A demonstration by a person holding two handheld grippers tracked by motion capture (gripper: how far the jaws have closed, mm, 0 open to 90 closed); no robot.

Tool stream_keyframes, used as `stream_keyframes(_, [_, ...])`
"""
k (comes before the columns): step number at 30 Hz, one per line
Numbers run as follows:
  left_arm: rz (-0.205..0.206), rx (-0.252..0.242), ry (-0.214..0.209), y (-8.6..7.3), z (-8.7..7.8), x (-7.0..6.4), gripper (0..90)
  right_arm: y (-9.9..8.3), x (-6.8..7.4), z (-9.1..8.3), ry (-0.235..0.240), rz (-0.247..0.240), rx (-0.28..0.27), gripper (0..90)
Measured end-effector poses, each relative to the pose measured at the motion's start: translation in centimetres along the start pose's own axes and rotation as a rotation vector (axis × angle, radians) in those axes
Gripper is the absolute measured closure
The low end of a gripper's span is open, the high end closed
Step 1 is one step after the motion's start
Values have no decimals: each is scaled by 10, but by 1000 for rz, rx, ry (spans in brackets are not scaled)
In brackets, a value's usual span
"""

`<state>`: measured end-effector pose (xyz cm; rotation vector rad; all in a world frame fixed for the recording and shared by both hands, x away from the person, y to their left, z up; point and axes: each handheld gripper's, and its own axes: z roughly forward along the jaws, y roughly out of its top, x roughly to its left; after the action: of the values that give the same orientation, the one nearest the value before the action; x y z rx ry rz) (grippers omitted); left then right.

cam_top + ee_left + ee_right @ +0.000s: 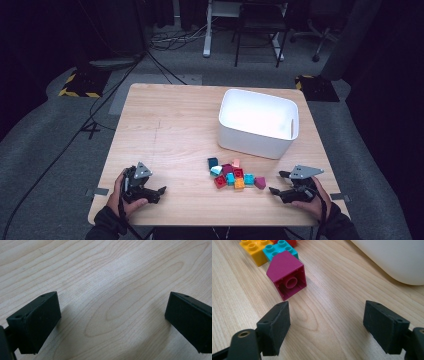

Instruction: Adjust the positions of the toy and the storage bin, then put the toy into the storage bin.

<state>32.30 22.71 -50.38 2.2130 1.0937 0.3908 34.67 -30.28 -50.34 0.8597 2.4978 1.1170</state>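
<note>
While both grippers rest wide open on the table, the right gripper (325, 327) faces the magenta block (287, 275) lying tipped near the white bin (257, 122), so picking looks about to begin, probably needing a short push forward before closing.

Wood grain, plastic sheen

The worktop (332, 315) is pale, smooth-grained wood; the magenta block (287, 275) is glossy moulded plastic; the white bin (257, 122) looks smooth; fingers (275, 325) matt black.
</note>
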Motion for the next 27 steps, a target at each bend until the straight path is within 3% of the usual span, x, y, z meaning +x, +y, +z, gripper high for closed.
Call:
stream_keyframes(18, [-1,-2,-7,-1,0,0,5,0,2,0,-15,11,1,218])
stream_keyframes(27, [3,0,-2,0,-1,1,2,-3,5,-4,6,-6,-1,232])
